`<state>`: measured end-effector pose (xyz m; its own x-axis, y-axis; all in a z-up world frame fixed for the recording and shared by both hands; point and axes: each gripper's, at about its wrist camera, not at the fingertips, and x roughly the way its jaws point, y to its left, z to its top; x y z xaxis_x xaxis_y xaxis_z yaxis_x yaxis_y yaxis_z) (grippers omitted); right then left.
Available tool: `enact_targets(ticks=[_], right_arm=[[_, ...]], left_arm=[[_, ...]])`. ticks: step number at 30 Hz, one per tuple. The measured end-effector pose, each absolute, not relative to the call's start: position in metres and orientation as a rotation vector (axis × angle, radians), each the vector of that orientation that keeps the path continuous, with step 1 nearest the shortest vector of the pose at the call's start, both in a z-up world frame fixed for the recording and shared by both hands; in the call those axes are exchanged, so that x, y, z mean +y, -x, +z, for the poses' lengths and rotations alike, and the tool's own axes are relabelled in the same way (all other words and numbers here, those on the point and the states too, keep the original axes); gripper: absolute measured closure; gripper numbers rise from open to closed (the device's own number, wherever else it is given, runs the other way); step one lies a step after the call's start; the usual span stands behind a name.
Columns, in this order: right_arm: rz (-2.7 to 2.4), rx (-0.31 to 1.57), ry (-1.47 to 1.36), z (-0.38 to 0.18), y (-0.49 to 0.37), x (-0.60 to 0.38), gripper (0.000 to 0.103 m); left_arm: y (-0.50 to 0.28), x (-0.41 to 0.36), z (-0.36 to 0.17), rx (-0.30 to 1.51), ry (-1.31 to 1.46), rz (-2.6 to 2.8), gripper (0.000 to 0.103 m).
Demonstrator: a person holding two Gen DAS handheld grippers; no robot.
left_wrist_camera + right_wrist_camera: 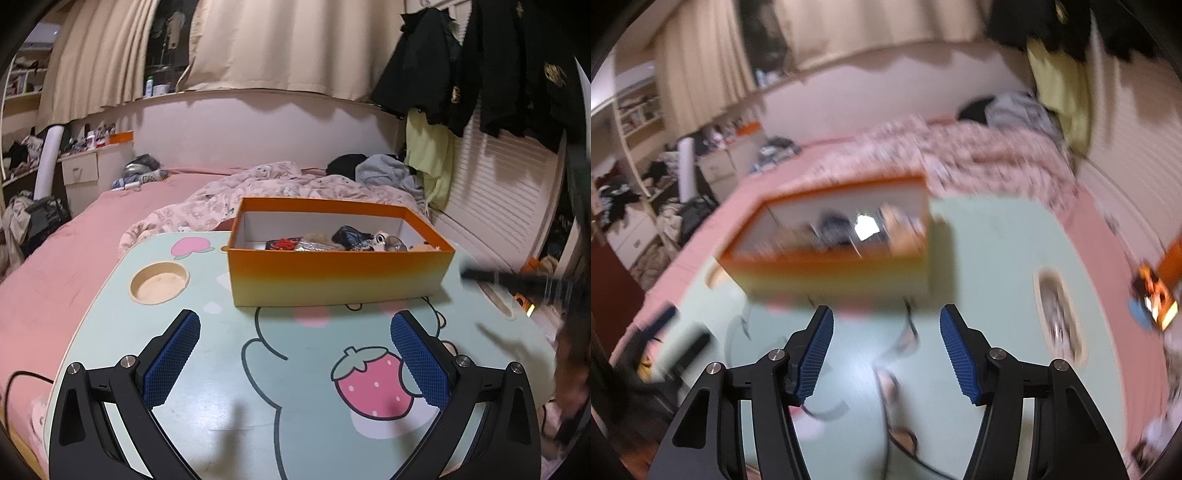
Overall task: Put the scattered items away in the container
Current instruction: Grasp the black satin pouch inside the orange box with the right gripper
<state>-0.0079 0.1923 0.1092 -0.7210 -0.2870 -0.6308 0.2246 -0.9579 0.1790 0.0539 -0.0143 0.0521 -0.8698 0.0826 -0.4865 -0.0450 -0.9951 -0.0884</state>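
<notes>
**Both hand-held grippers open and empty before the orange box**

On the mint-green worktop [207,387], seen from the left wrist, the left hand-held gripper [295,325] hangs with its blue pads spread wide and nothing between them. Bare surface with a strawberry print lies between the fingers and the orange box [332,277], which stands toward the far edge, just right of a round recess [159,282]. Scattered items [351,240] lie inside the box, mostly toward its right end. A blurred dark shape crosses the right edge. Behind the worktop a pink bed [48,280] carries a rumpled quilt [280,188]; dark clothes [480,66] hang at right.

From the right wrist, heavily blurred, the right hand-held gripper [886,321] is likewise parted and holds nothing. The box [834,273] sits just beyond its fingertips, slightly left, with open green worktop [990,236] to the right up to an oval cutout [1058,314].
</notes>
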Motion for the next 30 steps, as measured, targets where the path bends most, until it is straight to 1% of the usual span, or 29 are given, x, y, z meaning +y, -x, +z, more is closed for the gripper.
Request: enact_targets(ticks=[3, 4, 5, 8, 11, 13, 15, 16, 20, 22, 26, 30], right_arm=[[-2.565, -0.122, -0.994, 0.132, 0.044, 0.165, 0.044], [-2.549, -0.105, -1.021, 0.135, 0.063, 0.154, 0.046], [-2.542, -0.089, -1.055, 0.137, 0.081, 0.144, 0.052], [-2.505, -0.070, -1.180, 0.129, 0.127, 0.113, 0.059], [-2.473, -0.062, -1.321, 0.107, 0.156, 0.095, 0.059], [-2.478, -0.039, -1.387, 0.093, 0.161, 0.092, 0.059], [-2.457, -0.013, -1.445, 0.073, 0.168, 0.096, 0.071], [-2.452, -0.004, -1.451, 0.067, 0.168, 0.098, 0.074], [-2.454, -0.025, -1.395, 0.066, 0.159, 0.105, 0.081], [-2.474, -0.055, -1.342, 0.073, 0.153, 0.111, 0.082], [-2.537, -0.102, -1.196, 0.103, 0.133, 0.122, 0.082], [-2.557, -0.154, -1.026, 0.140, 0.092, 0.135, 0.082]], left_arm=[[-0.054, -0.009, 0.050, -0.083, 0.794, 2.960, 0.000], [-0.054, -0.009, 0.050, -0.078, 0.796, 2.958, 0.000], [-0.054, -0.009, 0.050, -0.078, 0.797, 2.956, 0.000], [-0.054, -0.009, 0.050, -0.087, 0.796, 2.961, 0.000], [-0.054, -0.010, 0.049, -0.100, 0.801, 2.960, 0.000], [-0.054, -0.010, 0.048, -0.108, 0.805, 2.957, 0.000], [-0.054, -0.010, 0.048, -0.113, 0.806, 2.956, 0.000], [-0.054, -0.010, 0.048, -0.114, 0.808, 2.955, 0.000], [-0.055, -0.010, 0.048, -0.114, 0.809, 2.955, 0.000], [-0.055, -0.011, 0.048, -0.114, 0.810, 2.954, 0.000], [-0.055, -0.013, 0.048, -0.128, 0.817, 2.953, 0.000], [-0.054, -0.016, 0.048, -0.148, 0.824, 2.954, 0.000]])
